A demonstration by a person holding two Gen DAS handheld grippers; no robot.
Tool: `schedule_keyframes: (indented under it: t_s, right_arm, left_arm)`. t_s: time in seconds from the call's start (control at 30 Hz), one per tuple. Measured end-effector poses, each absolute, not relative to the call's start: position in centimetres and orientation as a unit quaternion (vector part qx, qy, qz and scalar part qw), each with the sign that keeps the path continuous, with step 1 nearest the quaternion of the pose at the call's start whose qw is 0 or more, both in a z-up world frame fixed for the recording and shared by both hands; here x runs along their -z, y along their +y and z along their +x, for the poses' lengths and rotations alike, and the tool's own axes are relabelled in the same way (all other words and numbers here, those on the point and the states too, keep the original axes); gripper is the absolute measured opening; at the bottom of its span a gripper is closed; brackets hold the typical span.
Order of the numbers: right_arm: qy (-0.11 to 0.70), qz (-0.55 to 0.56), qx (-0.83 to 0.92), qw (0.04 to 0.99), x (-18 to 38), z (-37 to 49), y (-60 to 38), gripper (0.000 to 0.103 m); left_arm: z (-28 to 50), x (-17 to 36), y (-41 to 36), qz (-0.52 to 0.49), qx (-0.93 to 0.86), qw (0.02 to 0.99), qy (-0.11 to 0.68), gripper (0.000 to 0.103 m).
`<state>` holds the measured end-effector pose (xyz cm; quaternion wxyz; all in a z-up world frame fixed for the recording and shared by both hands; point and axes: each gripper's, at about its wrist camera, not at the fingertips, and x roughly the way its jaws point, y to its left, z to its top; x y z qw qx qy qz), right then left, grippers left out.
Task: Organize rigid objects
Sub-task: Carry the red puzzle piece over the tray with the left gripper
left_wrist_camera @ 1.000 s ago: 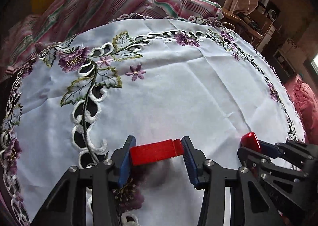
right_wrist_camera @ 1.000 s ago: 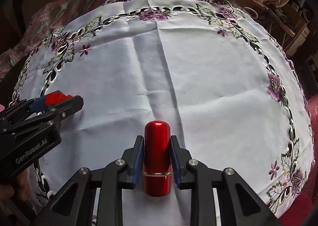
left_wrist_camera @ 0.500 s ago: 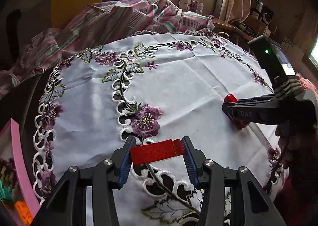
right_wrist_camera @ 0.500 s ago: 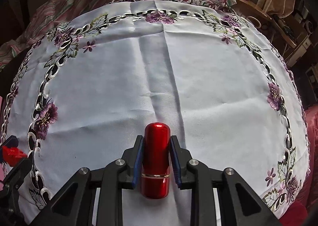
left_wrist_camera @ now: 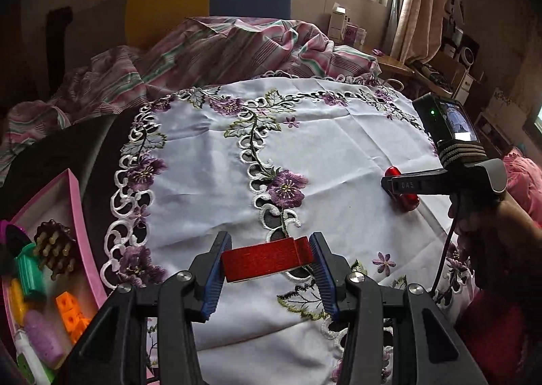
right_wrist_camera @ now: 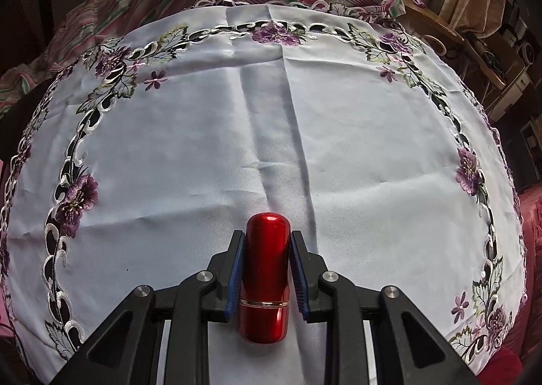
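Scene: a round counter under a white tablecloth (right_wrist_camera: 271,120) embroidered with purple flowers; a striped blanket is heaped at its far edge.
Left claw: the left claw (left_wrist_camera: 267,261) is closed on a flat red glittery block (left_wrist_camera: 267,259), gripped at both ends by the blue pads and carried clear above the cloth, near the counter's left edge.
Right claw: the right claw (right_wrist_camera: 266,278) is closed narrow on a glossy red lipstick tube (right_wrist_camera: 266,283), its rounded cap pointing away from the camera. In the left wrist view the tube (left_wrist_camera: 404,190) sits low at the cloth on the right; whether it touches the cloth cannot be told.
Box: a pink storage box (left_wrist_camera: 76,215) stands off the counter's left edge, already holding a brown hairbrush head, orange cubes, a green piece and a lilac cylinder.
Step in hand: judged from the layout, the red block is being carried toward the pink box while the lipstick waits in the other grip.
Next move calls for: bringing the left claw over the box's near wall, lowering the block into a free gap among the items, then widening the grip. The box is crowded, so the block could land on the brush or tip out.
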<state>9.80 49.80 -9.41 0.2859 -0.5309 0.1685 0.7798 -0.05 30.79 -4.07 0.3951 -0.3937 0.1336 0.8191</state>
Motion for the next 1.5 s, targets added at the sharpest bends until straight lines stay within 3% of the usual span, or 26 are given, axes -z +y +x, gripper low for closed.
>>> schedule_keyframes:
  t_s: [1.07,1.5]
  right_arm:
    - [0.127,-0.53,-0.788,0.287,9.5,9.2,48.9,0.026]
    - [0.116,-0.531,-0.788,0.288,9.5,9.0,48.7,0.026]
  left_arm:
    - [-3.8,3.1,17.7,-0.408,-0.867,0.282,0.057,0.048]
    - [-5.8,3.8,8.3,-0.416,-0.886,0.203,0.023,0.048]
